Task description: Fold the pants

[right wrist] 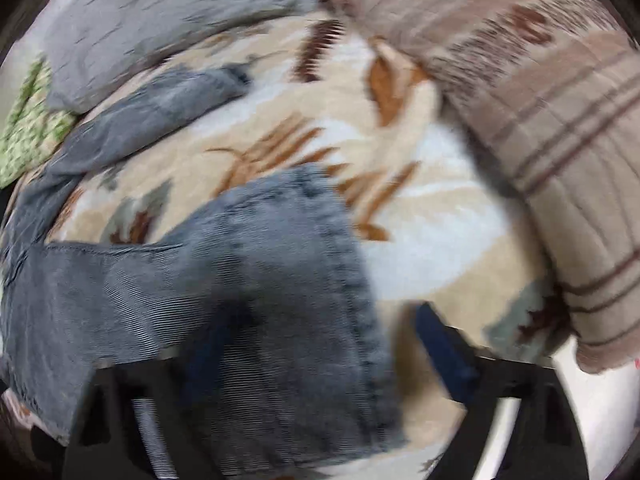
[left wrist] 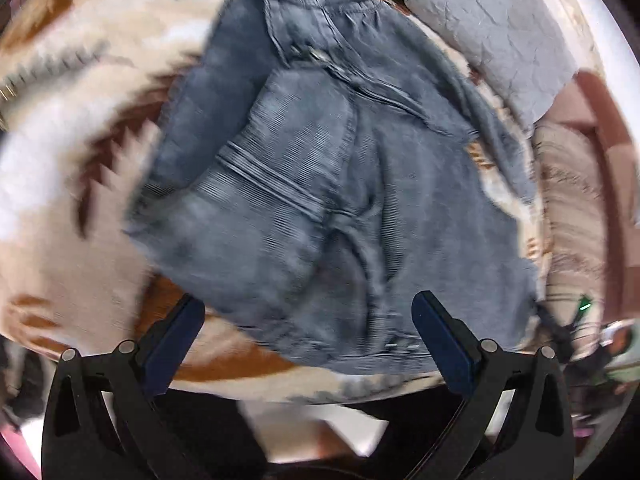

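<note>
While our left gripper (left wrist: 308, 320) gapes empty over the crumpled grey corduroy pants (left wrist: 320, 184), folding looks barely begun; we cannot tell the right gripper's (right wrist: 320, 344) grip.

1. The left gripper (left wrist: 308, 312) has its jaws spread wide, with nothing pinched between them.
2. Its two dark blue pads (left wrist: 444, 336) angle outward from each other, both in plain sight, one to each side of the gap.
3. The right gripper (right wrist: 320, 332) is blurred, and its jaws also stand apart.
4. On the right gripper, only the pad (right wrist: 444, 352) on the right side of the gap shows clearly; the opposite finger is covered by cloth, with its black frame showing below.
</note>
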`<state>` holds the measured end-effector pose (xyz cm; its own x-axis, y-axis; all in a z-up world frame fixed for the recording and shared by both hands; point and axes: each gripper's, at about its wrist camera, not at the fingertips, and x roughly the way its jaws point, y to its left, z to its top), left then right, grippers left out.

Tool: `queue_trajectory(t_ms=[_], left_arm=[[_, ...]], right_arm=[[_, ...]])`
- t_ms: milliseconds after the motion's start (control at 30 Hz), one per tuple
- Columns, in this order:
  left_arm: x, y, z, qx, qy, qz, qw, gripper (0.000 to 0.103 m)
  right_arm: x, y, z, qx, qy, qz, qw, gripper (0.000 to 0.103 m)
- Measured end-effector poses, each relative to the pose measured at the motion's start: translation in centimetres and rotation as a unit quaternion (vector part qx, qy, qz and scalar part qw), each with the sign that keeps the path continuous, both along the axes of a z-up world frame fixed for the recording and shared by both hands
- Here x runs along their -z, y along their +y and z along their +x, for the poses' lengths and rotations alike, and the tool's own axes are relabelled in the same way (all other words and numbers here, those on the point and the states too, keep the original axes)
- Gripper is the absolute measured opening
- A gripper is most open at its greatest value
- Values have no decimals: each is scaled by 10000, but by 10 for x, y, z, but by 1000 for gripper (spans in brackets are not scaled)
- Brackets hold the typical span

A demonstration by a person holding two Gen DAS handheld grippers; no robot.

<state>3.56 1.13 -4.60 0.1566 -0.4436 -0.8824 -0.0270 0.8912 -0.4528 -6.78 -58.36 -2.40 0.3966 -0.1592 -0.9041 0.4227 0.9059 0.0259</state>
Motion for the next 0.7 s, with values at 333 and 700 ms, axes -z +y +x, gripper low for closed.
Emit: queue_trajectory(t_ms=[333, 700], left_arm=[[-1, -18, -1, 64, 92, 510, 9986, 42], [-54, 17, 13, 282, -699, 562, 9956, 50]], right_arm=[[-28, -16, 2, -81, -235, -71, 9997, 12], [-61, -30, 2, 153, -537, -161, 9983, 51]])
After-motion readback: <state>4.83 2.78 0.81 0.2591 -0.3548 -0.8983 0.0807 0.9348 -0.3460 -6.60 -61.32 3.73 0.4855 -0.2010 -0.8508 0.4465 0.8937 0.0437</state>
